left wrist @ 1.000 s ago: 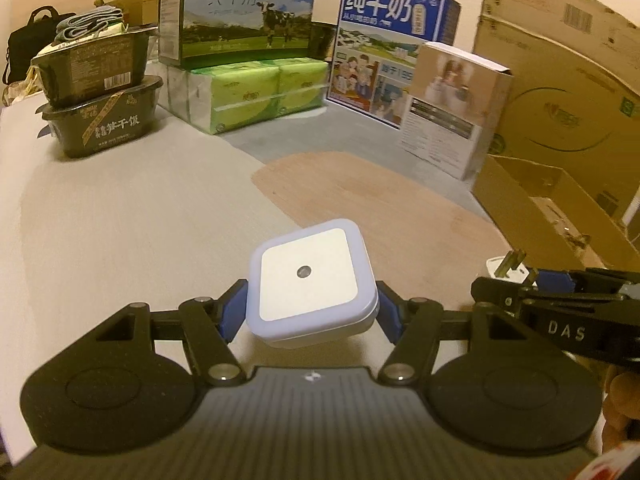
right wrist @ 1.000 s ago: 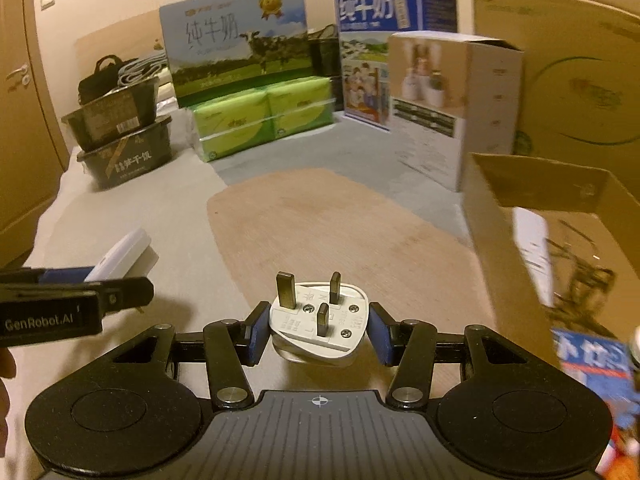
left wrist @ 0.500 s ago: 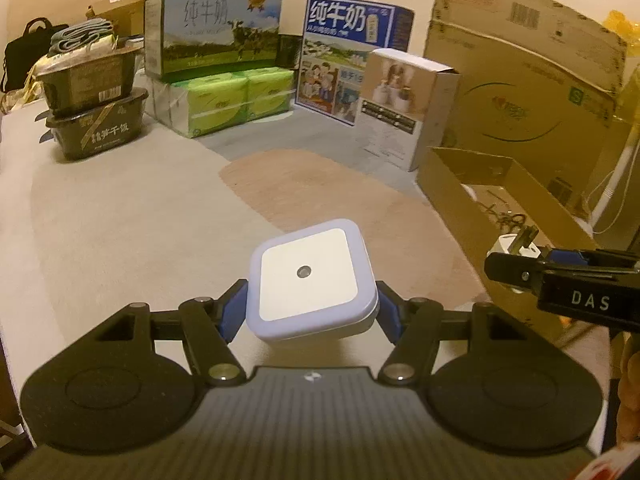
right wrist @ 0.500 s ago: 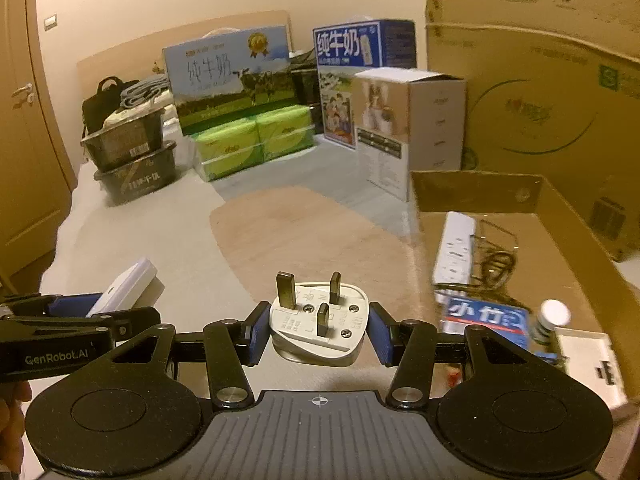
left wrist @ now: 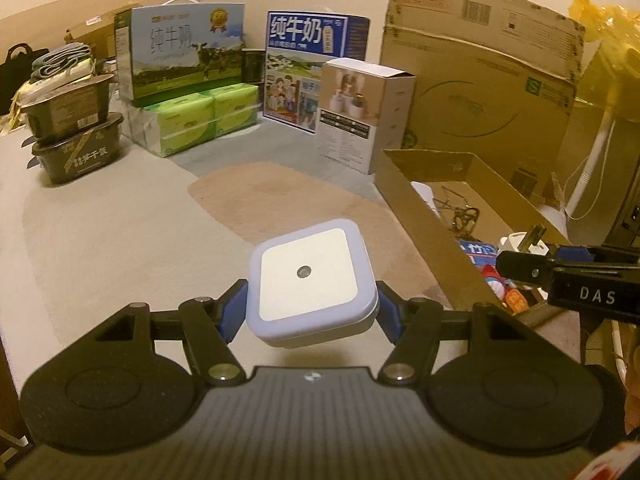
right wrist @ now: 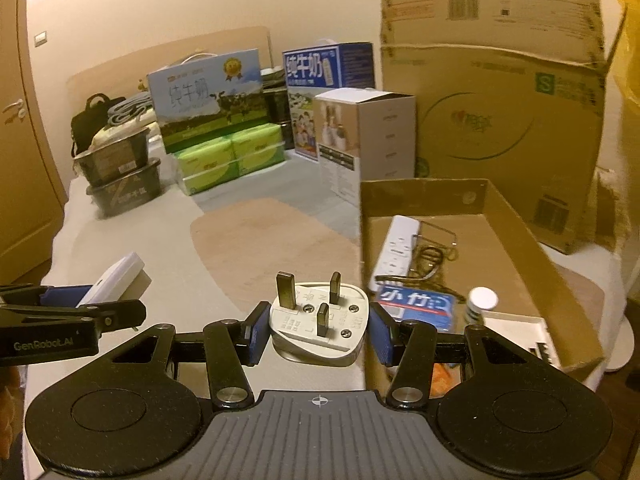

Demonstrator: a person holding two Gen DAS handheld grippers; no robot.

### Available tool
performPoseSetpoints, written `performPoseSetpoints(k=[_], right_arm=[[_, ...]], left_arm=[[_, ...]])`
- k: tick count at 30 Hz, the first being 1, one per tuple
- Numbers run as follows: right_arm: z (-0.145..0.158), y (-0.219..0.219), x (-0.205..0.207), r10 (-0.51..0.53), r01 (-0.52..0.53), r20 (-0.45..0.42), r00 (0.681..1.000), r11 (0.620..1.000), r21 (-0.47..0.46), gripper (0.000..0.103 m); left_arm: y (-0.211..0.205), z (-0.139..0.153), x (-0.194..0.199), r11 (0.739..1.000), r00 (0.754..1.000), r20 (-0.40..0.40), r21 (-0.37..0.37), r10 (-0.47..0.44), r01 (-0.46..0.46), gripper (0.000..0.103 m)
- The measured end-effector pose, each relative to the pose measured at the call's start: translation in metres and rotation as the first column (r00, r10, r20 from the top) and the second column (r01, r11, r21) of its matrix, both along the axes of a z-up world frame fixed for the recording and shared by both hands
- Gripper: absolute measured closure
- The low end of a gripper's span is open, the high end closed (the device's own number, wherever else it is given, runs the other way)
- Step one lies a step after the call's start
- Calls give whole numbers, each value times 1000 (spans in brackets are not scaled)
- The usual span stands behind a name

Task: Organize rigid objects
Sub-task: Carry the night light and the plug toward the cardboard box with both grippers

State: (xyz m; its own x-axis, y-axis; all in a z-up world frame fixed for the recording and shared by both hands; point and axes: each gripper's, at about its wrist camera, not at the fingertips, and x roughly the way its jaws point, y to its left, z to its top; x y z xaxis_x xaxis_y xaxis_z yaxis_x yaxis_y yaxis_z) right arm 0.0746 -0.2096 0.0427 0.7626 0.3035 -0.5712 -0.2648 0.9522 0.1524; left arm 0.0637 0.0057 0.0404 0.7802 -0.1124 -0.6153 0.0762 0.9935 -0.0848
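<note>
We hold a square night light in our left gripper and a white plug in our right gripper, and we think both go down into the open cardboard box next.

two milk cartons, one night light, one plug

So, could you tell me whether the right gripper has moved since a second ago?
Yes. The right gripper, shut on the white plug, has moved toward the open cardboard box; more of its inside now shows.
</note>
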Motion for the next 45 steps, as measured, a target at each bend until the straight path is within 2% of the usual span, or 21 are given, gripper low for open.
performPoseSetpoints(k=[18,45], right_arm=[[3,-52,-15,-86,86,-1,996,996,-10,52],[5,-94,-12,-181,181,-2,983,983,-16,52]], left_arm=[[-42,7,-4,997,997,4,15,-78,78,41],[-88,10,12,984,984,9,-6,-177,177,41]])
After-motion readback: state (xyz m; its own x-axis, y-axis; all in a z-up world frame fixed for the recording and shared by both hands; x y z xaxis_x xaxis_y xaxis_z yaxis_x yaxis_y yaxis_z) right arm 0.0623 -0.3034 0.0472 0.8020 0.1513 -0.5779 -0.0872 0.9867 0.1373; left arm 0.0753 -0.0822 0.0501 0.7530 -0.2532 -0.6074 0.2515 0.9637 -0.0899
